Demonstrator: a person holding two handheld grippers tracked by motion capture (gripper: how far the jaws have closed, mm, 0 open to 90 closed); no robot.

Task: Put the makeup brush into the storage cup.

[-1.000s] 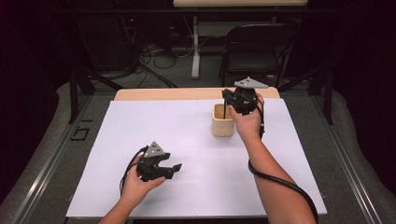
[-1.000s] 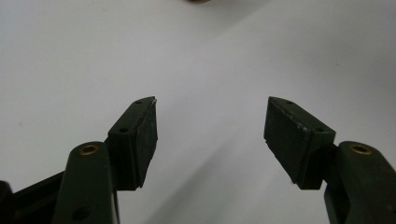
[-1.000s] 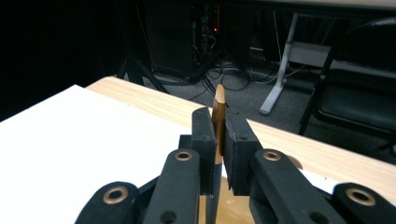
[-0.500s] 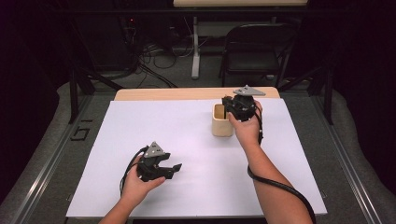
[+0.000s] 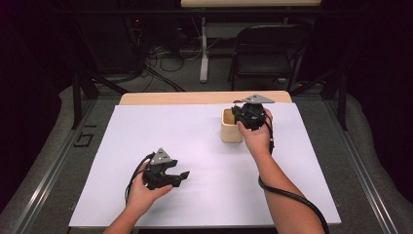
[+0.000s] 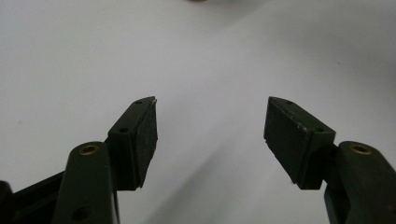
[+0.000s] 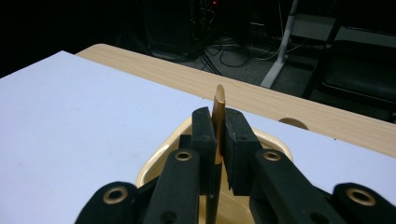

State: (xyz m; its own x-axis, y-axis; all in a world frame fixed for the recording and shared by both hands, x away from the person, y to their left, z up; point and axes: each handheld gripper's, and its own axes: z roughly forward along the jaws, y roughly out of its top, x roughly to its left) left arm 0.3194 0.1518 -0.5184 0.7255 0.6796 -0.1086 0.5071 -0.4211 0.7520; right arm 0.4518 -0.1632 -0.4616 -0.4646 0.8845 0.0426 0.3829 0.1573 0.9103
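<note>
Pinching a thin, flat golden stick [image 7: 218,122] above the cream tub [image 5: 231,127], the right gripper [image 7: 218,128] is clamping; the left gripper [image 6: 210,128] is gaping wide over matte white board [image 6: 70,60].

Matt white sheet [image 5: 195,146] – pale wooden table [image 5: 195,97], smooth cream cup [image 5: 231,129], glossy golden stick [image 7: 218,121]

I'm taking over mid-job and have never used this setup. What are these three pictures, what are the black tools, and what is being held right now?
No robot arm here: a person holds a two-jaw tool in each hand. The high view looks down from above on a white sheet over a wooden table. The other two pictures come from cameras riding on each tool, looking along its jaws. The left gripper hovers low over bare white sheet, jaws wide apart and empty. The right gripper is at the beige cup, far right on the sheet, jaws closed on a thin golden stick standing upright above the cup's opening. What the stick is, I cannot tell.
</note>
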